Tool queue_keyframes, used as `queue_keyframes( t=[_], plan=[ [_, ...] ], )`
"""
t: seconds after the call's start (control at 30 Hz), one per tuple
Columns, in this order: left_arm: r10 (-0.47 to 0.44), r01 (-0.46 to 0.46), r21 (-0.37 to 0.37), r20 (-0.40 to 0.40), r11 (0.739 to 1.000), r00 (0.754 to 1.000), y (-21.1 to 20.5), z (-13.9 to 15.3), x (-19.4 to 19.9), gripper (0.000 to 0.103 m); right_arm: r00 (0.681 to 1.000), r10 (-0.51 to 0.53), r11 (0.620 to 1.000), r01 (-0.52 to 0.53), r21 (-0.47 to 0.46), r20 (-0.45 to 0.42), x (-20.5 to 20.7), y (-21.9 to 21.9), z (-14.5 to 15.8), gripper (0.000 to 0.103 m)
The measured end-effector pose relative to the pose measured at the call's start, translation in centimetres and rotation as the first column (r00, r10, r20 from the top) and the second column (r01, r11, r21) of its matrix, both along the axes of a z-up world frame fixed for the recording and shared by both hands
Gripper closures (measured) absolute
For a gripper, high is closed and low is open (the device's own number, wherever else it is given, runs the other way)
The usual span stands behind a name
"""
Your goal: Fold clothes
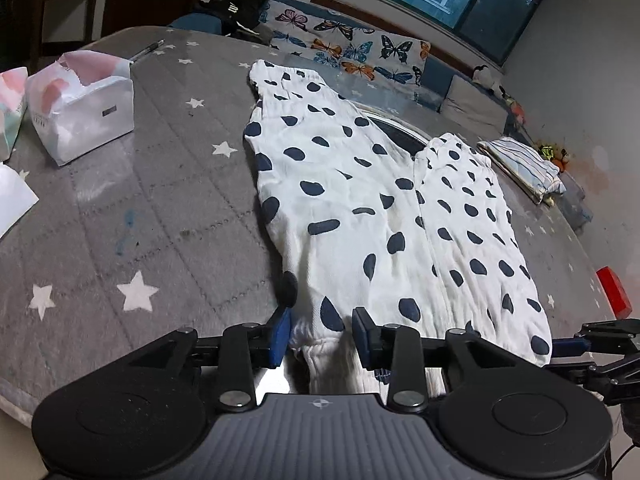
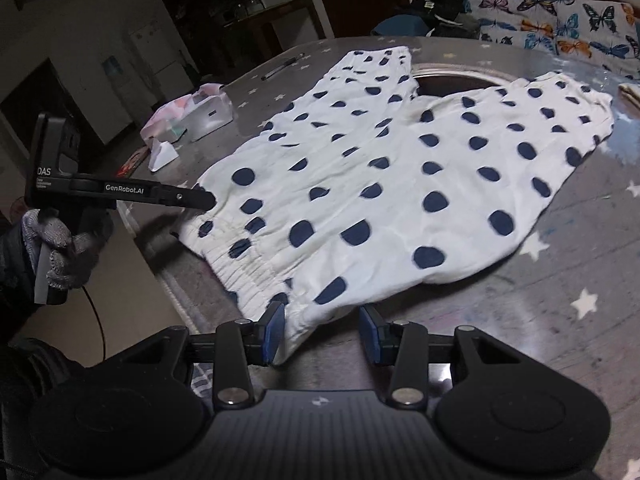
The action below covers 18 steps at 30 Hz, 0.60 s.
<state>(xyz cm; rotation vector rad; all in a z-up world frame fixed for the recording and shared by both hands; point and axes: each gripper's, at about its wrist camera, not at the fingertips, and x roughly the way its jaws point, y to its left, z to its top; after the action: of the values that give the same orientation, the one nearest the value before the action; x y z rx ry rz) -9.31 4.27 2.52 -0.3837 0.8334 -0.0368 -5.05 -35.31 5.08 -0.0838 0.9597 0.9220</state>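
We have the left hand-held gripper (image 1: 320, 332) at the elastic waistband of the spotted trousers (image 1: 360, 208), jaws partly apart with the waistband between them, pads not pressing. The right hand-held gripper (image 2: 322, 332) sits at the waistband's other end, jaws likewise part-open, cloth lying in the gap but not pinched (as far as we can tell).

We judge the fold not yet begun: both ends want a firm pinch, then a lift away from us toward the leg cuffs.

Trousers lie flat, legs running ahead of both grippers. The counter (image 1: 168, 208) edge is just under us. Left of the left gripper, well apart, a tissue pack (image 1: 80, 112); ahead and right, folded striped cloth (image 1: 520, 164) and a red object (image 1: 612, 292) near the hem. Room straight ahead looks open.
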Motion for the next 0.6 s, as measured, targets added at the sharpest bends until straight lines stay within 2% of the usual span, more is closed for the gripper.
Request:
queue_keyframes(
  t=[0.2, 0.27, 0.37, 0.47, 0.57, 0.6],
  plan=[
    [-0.023, 0.023, -0.034, -0.016, 0.999, 1.0, -0.1, 0.2, -0.4, 0.073, 1.0, 0.01, 1.0, -0.01, 0.014, -0.013, -0.5, 0.4, 0.0, 0.062],
    [-0.028, 0.028, -0.024, -0.018, 0.999, 0.999, -0.2, 0.1, -0.4, 0.079, 1.0, -0.002, 1.0, 0.003, 0.014, -0.022, -0.5, 0.5, -0.3, 0.08],
    [-0.041, 0.04, -0.032, -0.01, 0.999, 0.999, 0.0, 0.5, -0.4, 0.091, 1.0, -0.016, 1.0, 0.017, 0.013, -0.022, -0.3, 0.5, -0.5, 0.092],
    [-0.065, 0.065, -0.033, 0.005, 0.997, 0.998, 0.2, 1.4, -0.8, 0.094, 1.0, -0.019, 0.999, 0.018, 0.028, 0.009, -0.5, -0.3, 0.8, 0.096],
    [-0.109, 0.109, -0.025, -0.015, 0.994, 0.994, -0.2, 1.5, -1.2, 0.094, 0.999, -0.005, 1.0, 0.004, 0.016, 0.041, -1.2, -1.3, 1.9, 0.096],
    [-0.124, 0.123, -0.026, -0.031, 0.992, 0.992, -0.3, 1.3, -1.2, 0.093, 1.0, -0.004, 1.0, 0.004, 0.013, 0.024, -1.3, -1.5, 1.7, 0.096]
  ],
)
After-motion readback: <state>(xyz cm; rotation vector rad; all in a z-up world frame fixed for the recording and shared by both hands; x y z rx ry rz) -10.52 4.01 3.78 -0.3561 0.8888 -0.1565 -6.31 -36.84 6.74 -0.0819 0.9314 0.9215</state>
